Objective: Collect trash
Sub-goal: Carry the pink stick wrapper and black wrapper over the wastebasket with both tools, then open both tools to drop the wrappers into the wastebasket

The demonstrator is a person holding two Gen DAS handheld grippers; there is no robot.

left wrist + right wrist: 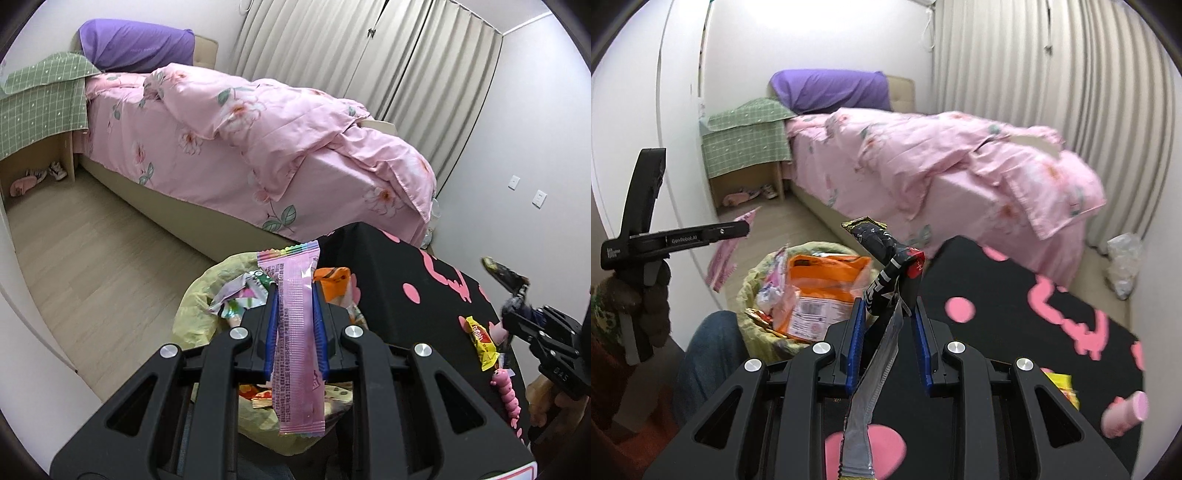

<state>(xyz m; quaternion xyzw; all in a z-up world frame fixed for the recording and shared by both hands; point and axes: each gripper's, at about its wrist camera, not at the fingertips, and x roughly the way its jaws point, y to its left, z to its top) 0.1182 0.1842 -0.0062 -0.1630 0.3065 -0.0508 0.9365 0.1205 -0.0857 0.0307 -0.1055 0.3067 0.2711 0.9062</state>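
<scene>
My left gripper (294, 291) is shut on a long pink wrapper (297, 332) and holds it over the trash bin (192, 317), which has a yellow-green liner and holds several wrappers and an orange packet (332, 280). My right gripper (889, 306) is shut on a black wrapper (882, 254) with a silver tail, to the right of the bin (753, 280), above the table. From the left wrist view the right gripper (515, 291) is at the far right holding the dark wrapper (500, 271). A yellow wrapper (480, 341) lies on the table.
The table (406, 280) has a black cloth with pink shapes; a pink caterpillar toy (508, 391) and a pink tube (1126, 413) lie on it. A pink-covered bed (258, 129) stands behind. A green-covered nightstand (37, 110) is at left. A clear plastic bag (1123, 258) lies by the curtain.
</scene>
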